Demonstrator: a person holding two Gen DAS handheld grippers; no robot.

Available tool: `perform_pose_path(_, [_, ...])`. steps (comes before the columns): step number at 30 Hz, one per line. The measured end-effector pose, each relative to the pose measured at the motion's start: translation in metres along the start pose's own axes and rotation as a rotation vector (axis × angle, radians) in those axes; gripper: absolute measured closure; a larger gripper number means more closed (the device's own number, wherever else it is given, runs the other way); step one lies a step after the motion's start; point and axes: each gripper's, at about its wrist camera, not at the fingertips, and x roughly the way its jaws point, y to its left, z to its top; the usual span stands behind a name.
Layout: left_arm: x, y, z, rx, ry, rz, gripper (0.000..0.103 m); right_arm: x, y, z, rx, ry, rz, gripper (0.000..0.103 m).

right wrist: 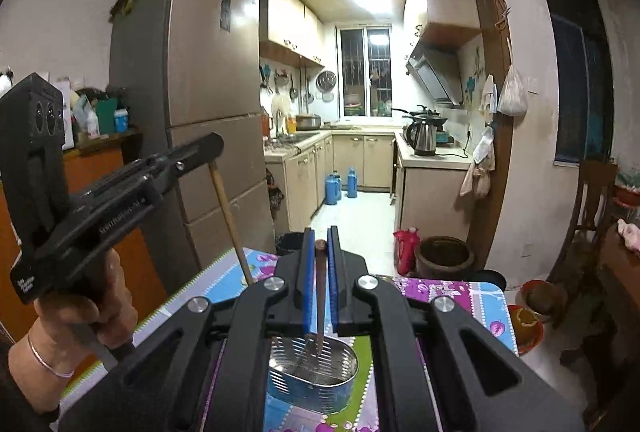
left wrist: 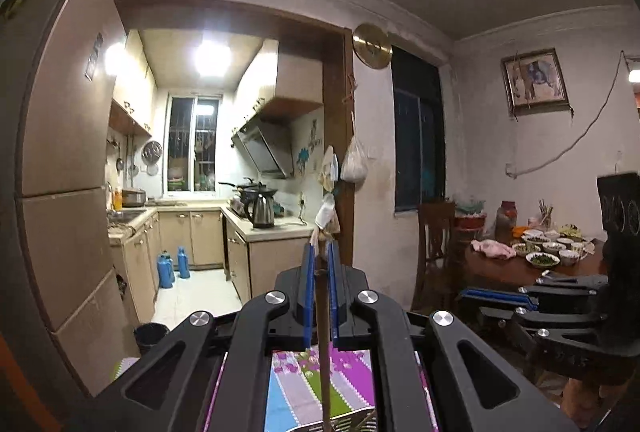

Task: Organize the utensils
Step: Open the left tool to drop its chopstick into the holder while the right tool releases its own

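Observation:
My left gripper (left wrist: 320, 252) is shut on a long wooden-handled utensil (left wrist: 323, 344) that hangs down between its blue pads toward the table; its lower end is hidden. The same wooden handle (right wrist: 230, 220) shows in the right wrist view, held by the left gripper (right wrist: 208, 152). My right gripper (right wrist: 320, 238) is shut on a brown-handled utensil (right wrist: 320, 296) whose lower end stands inside a slotted metal utensil holder (right wrist: 316, 372) on the table. The right gripper also shows in the left wrist view (left wrist: 472, 298).
A table with a floral patterned cloth (right wrist: 460, 292) lies below both grippers. A fridge (right wrist: 200, 92) stands to the left, and a kitchen doorway lies ahead. A dining table (left wrist: 520, 268) with bowls is at the right. A red flask (right wrist: 406, 248) and a clay pot (right wrist: 444, 258) stand on the floor.

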Motion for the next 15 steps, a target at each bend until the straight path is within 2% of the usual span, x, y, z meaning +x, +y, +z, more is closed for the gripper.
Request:
perform_pose_path(6, [0.025, 0.004, -0.053, 0.054, 0.059, 0.042, 0.095, 0.033, 0.004, -0.029, 0.008, 0.072, 0.000, 0.098])
perform_pose_path(9, [0.035, 0.010, -0.074, 0.047, 0.094, 0.052, 0.095, 0.041, 0.009, -0.041, -0.002, 0.092, -0.009, 0.098])
perform_pose_path(12, [0.040, 0.015, -0.090, 0.031, 0.122, 0.099, 0.093, 0.046, 0.014, -0.053, -0.010, 0.108, -0.009, 0.098])
perform_pose_path(13, [0.039, 0.018, -0.093, 0.016, 0.136, 0.105, 0.084, 0.046, 0.015, -0.055, -0.014, 0.105, -0.020, 0.097])
perform_pose_path(14, [0.038, 0.022, -0.094, 0.008, 0.139, 0.117, 0.068, 0.043, 0.015, -0.055, -0.013, 0.103, -0.028, 0.094])
perform_pose_path(15, [0.032, 0.024, -0.092, 0.002, 0.118, 0.144, 0.061, 0.040, 0.015, -0.054, -0.007, 0.093, -0.026, 0.093])
